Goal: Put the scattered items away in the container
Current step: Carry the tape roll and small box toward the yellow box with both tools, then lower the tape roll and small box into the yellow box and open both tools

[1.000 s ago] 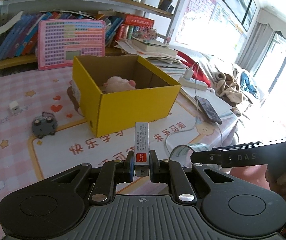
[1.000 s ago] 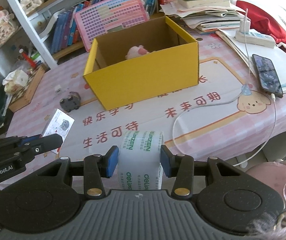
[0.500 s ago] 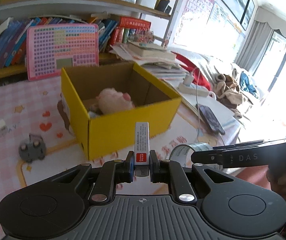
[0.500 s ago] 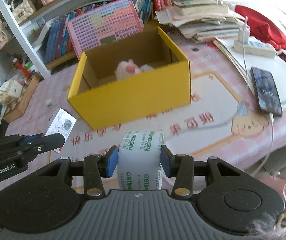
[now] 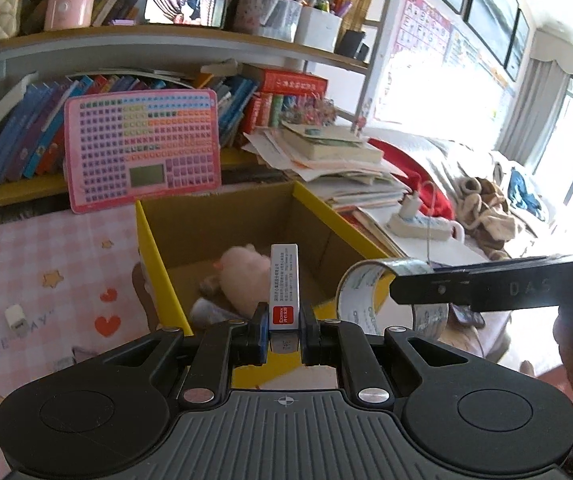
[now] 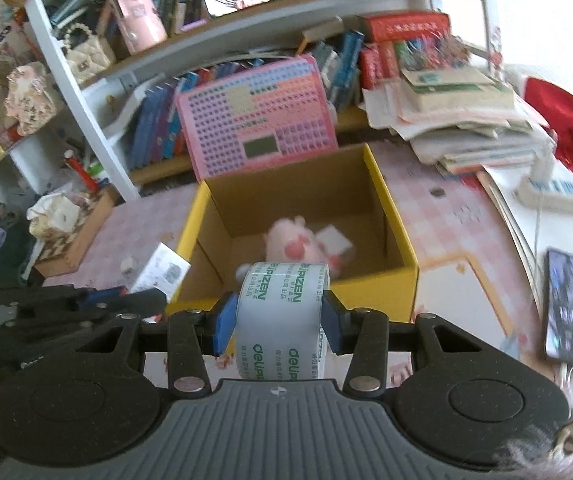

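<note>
"deliPIZEN" on the tape roll (image 6: 281,320); "NICE DAY" on the pink tablecloth (image 5: 46,248).

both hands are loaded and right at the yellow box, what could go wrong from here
1. The left gripper pinches the slim white box only at its lower end, so it could tip and fall outside the yellow box.
2. The tape roll in the right gripper may drop onto the pink plush toy and bounce or roll.
3. Both grippers are close together at the near wall and could bump.
</note>
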`<control>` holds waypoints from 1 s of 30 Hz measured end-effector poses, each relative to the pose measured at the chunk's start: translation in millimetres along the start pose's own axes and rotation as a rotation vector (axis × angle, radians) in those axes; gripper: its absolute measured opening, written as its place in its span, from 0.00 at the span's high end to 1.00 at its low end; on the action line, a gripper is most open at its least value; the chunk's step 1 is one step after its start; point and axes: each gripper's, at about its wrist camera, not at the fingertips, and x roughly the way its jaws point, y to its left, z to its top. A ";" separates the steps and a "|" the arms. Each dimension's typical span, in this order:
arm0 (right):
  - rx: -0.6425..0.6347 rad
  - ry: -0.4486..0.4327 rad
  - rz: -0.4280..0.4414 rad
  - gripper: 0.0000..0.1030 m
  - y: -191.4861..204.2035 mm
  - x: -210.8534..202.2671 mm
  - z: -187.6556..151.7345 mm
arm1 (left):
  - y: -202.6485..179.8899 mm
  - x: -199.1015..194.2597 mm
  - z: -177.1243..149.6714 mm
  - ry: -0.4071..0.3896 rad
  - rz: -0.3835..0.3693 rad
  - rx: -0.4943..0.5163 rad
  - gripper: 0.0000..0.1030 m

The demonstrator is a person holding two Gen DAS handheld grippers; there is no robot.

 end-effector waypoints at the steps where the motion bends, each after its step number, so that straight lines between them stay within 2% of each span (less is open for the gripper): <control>1: -0.006 -0.006 0.007 0.59 -1.2 1.3 4.9 | -0.3 2.2 2.1 -0.002 0.007 0.000 0.87; 6: -0.040 -0.048 0.029 0.59 -13.3 10.6 31.8 | -1.9 18.2 14.8 0.001 0.052 0.012 0.87; 10: -0.123 -0.053 0.015 0.59 -17.7 39.1 53.2 | 0.9 40.8 27.8 0.015 0.086 0.028 0.87; 16: -0.198 0.056 0.013 0.59 -24.6 109.1 70.5 | 5.9 95.0 43.6 0.087 0.149 0.087 0.87; 19: -0.224 0.106 0.016 0.59 -27.1 135.9 73.9 | 15.2 121.0 47.9 0.132 0.180 0.083 0.87; 30: -0.350 0.183 -0.009 0.59 -27.0 198.1 91.9 | 35.0 176.2 57.5 0.244 0.247 0.095 0.87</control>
